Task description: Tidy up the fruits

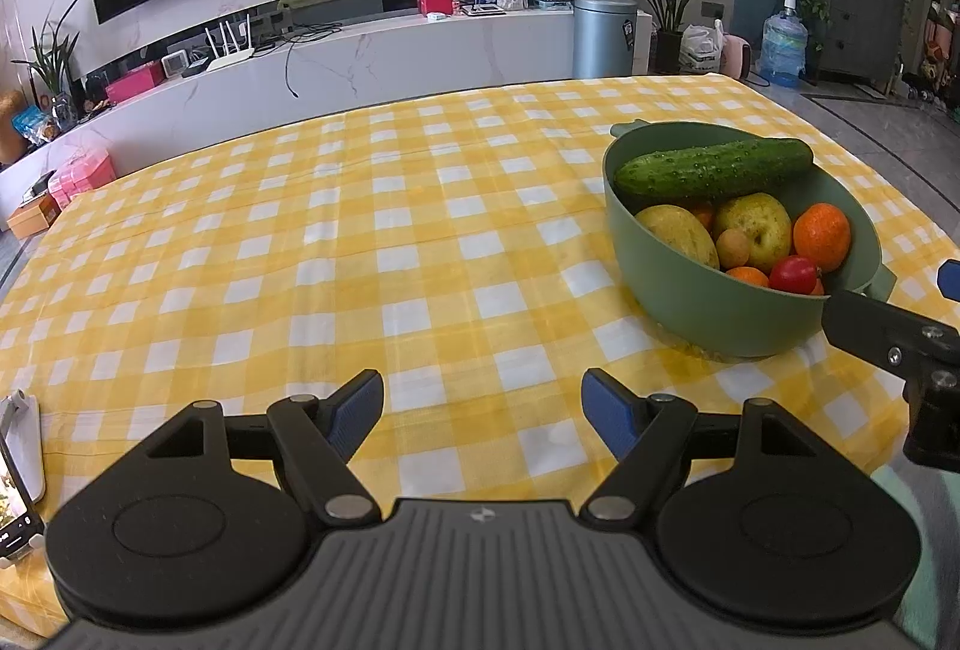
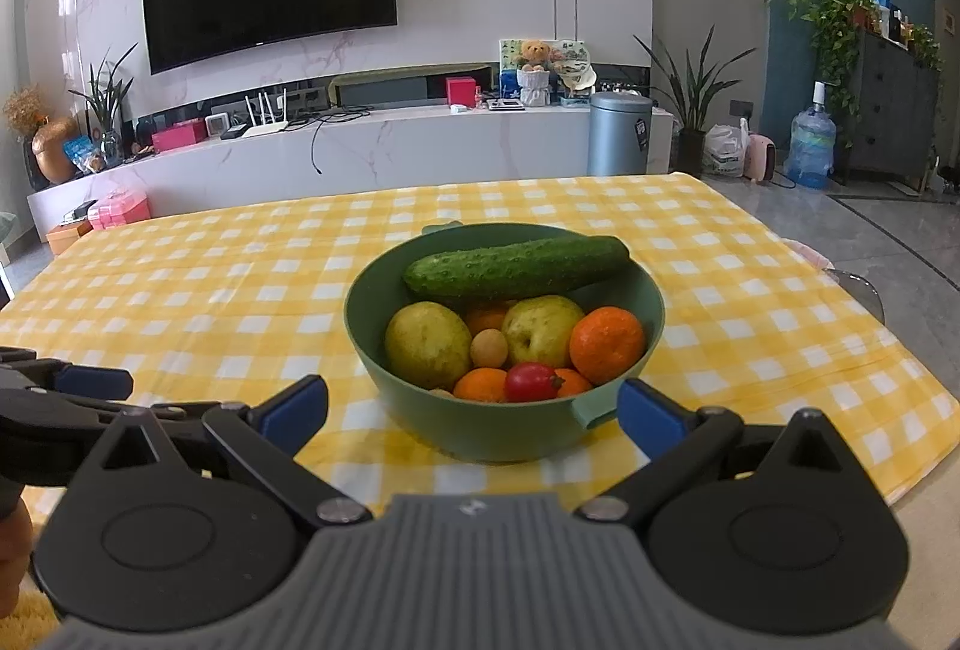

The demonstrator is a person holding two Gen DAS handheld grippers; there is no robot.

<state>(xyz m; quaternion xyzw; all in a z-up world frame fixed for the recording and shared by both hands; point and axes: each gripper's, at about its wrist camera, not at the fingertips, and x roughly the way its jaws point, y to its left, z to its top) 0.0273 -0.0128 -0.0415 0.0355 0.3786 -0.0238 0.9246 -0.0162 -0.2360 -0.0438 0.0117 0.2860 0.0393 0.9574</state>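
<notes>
A green bowl (image 2: 498, 428) (image 1: 690, 302) stands on the yellow checked tablecloth (image 1: 360, 242), filled with fruit. A cucumber (image 2: 516, 266) (image 1: 714, 167) lies across its far rim. Below it sit two yellow-green pears (image 2: 427, 344), oranges (image 2: 607, 344) (image 1: 822, 236), a small tan fruit (image 2: 489, 347) and a small red fruit (image 2: 531, 382) (image 1: 795, 275). My right gripper (image 2: 474, 410) is open just in front of the bowl, nothing between its fingers. My left gripper (image 1: 483, 413) is open over bare cloth, left of the bowl.
A phone on a white stand (image 1: 18, 476) sits at the table's near left edge. The right gripper's finger (image 1: 882, 338) reaches in beside the bowl. Beyond the table are a TV wall, a low marble cabinet (image 2: 360, 152) and a grey bin (image 2: 618, 134).
</notes>
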